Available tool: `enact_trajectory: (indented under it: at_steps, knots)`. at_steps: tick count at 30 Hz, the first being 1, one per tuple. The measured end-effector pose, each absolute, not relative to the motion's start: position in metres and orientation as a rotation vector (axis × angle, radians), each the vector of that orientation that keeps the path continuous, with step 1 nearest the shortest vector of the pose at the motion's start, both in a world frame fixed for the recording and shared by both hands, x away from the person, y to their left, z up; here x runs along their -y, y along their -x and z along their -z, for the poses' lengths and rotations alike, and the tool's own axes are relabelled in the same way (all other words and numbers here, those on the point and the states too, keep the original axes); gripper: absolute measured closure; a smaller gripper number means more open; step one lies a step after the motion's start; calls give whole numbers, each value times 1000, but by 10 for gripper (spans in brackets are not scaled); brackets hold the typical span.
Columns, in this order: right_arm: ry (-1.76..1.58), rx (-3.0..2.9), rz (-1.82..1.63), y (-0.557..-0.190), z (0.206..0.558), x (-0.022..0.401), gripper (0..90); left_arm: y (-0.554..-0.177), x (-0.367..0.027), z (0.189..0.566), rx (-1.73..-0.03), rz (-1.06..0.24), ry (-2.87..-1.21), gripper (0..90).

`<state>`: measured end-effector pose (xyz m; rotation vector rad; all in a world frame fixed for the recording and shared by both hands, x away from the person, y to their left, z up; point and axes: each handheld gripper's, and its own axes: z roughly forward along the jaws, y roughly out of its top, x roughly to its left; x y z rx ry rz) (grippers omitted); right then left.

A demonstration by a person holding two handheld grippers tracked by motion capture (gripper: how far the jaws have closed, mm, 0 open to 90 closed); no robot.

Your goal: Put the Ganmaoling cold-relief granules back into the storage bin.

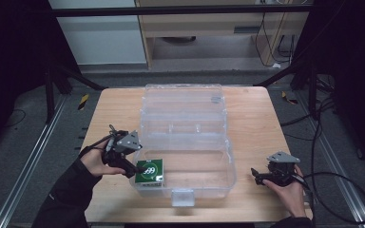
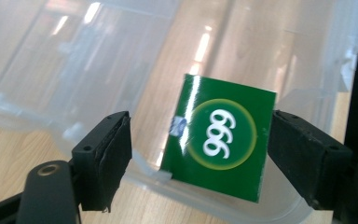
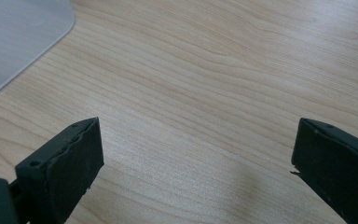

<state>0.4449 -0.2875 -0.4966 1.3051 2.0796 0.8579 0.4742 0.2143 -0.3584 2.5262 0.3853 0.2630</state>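
Two tools over a wood worktop (image 1: 252, 118), one per hand. Left tool (image 1: 134, 167) sits at the near-left corner of a clear plastic case (image 1: 185, 142) w/ its lid open toward the far side. Left tool view: jaws spread, green box (image 2: 220, 135) w/ white "999" in a yellow ring between them; right jaw touching or just beside the box edge, left jaw clearly apart from it w/ a gap. Box is inside the case at near-left corner, tilted, its lower edge over the case rim; can't tell if it rests on the case floor. High view: same box (image 1: 149, 172) just inside the case's left wall, beside the left hand (image 1: 95, 161). Right tool (image 1: 255, 175) is held by the right hand (image 1: 290, 190) near the worktop's near-right edge, well apart from the case, pointing left toward it. Right tool view: jaws spread wide, nothing between, bare wood below, case corner (image 3: 18, 42) at upper left.
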Motion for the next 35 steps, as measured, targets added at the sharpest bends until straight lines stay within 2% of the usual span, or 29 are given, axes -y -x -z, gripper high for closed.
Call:
enact_trajectory:
  at_steps: [14, 26, 35]
  knots:
    - [-1315, -2071, -863, -445, 497, 288, 25, -465, -282, 391, -776, -342, -2293, 213]
    - [-1325, -2067, -867, -444, 497, 288, 25, -465, -312, 432, -1060, -432, -2096, 203]
    - [-1335, -2065, -866, -444, 496, 289, 23, -466, -326, 449, -1192, -547, -2016, 190]
